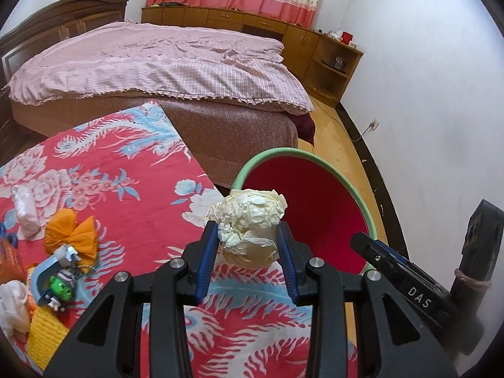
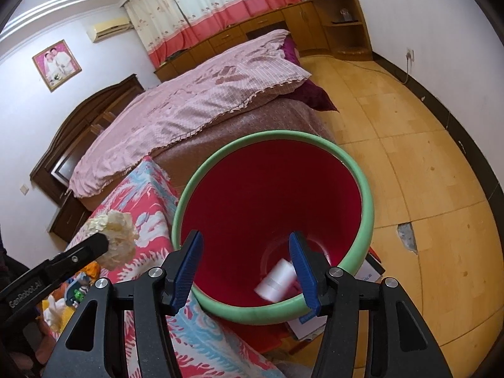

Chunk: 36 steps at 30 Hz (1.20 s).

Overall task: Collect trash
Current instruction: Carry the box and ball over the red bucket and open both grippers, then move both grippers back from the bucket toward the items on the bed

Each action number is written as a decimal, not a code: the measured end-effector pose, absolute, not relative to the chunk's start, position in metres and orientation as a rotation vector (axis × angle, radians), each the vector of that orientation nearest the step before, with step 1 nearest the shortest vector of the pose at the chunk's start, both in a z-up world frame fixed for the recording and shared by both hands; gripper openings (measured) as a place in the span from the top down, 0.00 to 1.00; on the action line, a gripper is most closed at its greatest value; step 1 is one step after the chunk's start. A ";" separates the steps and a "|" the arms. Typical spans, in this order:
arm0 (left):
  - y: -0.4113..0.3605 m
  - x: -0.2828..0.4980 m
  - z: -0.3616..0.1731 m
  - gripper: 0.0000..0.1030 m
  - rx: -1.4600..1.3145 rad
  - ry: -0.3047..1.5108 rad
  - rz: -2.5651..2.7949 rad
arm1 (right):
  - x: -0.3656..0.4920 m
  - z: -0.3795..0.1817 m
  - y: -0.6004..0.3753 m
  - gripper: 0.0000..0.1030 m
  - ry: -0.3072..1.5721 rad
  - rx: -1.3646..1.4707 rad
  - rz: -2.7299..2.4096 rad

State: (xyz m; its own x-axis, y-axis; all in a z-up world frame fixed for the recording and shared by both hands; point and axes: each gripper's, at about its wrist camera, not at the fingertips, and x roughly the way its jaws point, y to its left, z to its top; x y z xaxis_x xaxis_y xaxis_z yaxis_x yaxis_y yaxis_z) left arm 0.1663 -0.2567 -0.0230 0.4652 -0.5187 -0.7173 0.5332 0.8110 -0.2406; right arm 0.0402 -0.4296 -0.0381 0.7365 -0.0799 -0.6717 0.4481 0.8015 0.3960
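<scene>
We judged the paper ball (image 1: 249, 226) to be light, soft and springy, likely to crush or slip if squeezed too little; the best hold seemed across its widest middle, which is where the left tongs (image 1: 249, 245) gripped it, one blue pad on each flank; it was cream-coloured, tightly crumpled, with sharp creases and a few loose flaps at the top; it hung in the air above the edge of the surface (image 1: 126, 189) with its red flowered cloth, just beside the green rim of the bin (image 1: 362, 201), not yet over the opening; the right tongs (image 2: 247, 264) stood released and empty over the bin's red inside, where a white roll-shaped piece of trash (image 2: 275, 278) already lay at the bottom, somewhat blurred.
</scene>
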 end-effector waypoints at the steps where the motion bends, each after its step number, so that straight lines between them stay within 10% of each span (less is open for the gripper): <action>1: -0.259 0.167 -0.024 0.63 0.020 0.879 -0.649 | 0.040 -0.039 -0.431 0.43 0.687 0.579 -0.309; 36: -0.229 0.152 -0.010 0.49 -0.066 0.870 -0.618 | 0.011 -0.016 -0.421 0.33 0.635 0.597 -0.319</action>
